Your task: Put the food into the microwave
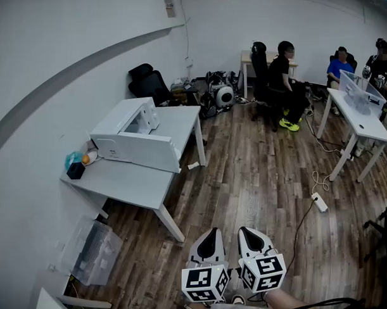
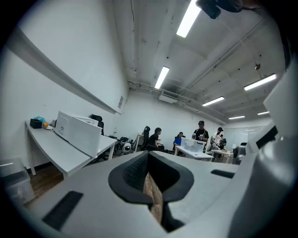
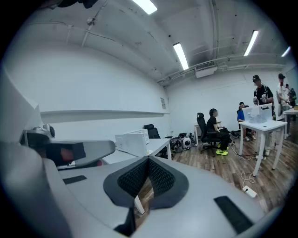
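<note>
**Both grippers shut, well short of the desk**

My left gripper (image 1: 210, 233) and my right gripper (image 1: 250, 234) hang side by side over the wooden floor (image 1: 262, 178), each pointing slightly downward; in the left gripper view my jaws are pressed together at the tips with nothing between them (image 2: 148, 155); the right gripper view shows the same, pads meeting and holding nothing (image 3: 148, 160).

The white microwave (image 1: 138, 135) stands on the white desk (image 1: 126, 183) against the wall, ahead and to my left, well apart from both grippers; the food, a small round orange piece (image 1: 85, 158), lies on the same desk at its far left end, near the wall, just beside a teal packet (image 1: 73, 159) and a black box (image 1: 75, 170); it sits beside the microwave.

A clear plastic bin (image 1: 94, 248) rests on the floor by the near end of the desk; a power strip (image 1: 319, 201) lies on the floor to my right; several people sit or stand at other desks across the room.
</note>
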Tool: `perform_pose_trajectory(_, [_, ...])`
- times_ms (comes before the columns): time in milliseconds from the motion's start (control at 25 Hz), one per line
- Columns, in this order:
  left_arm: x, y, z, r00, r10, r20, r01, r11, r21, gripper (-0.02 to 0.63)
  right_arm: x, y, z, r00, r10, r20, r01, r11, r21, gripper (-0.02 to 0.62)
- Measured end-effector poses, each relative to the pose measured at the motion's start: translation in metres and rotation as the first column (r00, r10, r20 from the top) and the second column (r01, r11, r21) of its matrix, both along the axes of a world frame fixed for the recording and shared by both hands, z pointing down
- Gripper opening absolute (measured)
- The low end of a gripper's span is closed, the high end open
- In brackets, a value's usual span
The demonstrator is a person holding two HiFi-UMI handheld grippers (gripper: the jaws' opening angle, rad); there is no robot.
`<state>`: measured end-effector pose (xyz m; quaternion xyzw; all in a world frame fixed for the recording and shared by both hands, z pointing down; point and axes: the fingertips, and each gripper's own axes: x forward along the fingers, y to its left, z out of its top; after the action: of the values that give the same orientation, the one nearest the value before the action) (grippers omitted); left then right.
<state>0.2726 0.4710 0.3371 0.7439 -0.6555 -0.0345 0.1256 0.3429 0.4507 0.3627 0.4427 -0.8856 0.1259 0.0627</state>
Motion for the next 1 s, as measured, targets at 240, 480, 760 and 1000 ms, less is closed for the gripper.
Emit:
perform_pose_trajectory(240, [-0.003,-0.001,0.005,1.000,0.003,-0.015,-0.003,1.000,-0.012,0.002,-0.002,-0.001,0.000,1.000,-0.003,0.000,0.003,1.000,-0.003,0.015])
perform_pose_trajectory(480, [-0.012,-0.008,0.005,0.999,0.009,-0.032,-0.009,1.000,-0.013,0.002,-0.011,-0.006,0.003,1.000,-0.003,-0.003,0.003,1.000,-0.011,0.015])
perform_pose_trajectory(760, [-0.032,-0.017,0.013,1.000,0.015,-0.023,-0.016,0.999,-0.041,0.002,-0.026,-0.015,0.010,1.000,0.010,-0.006,-0.010,1.000,-0.023,0.015])
perform_pose_trajectory(1000, [-0.048,-0.030,0.018,1.000,0.028,-0.011,-0.028,0.998,-0.052,0.002,-0.038,-0.028,0.012,0.999,0.033,-0.008,-0.034,0.999,-0.024,0.015])
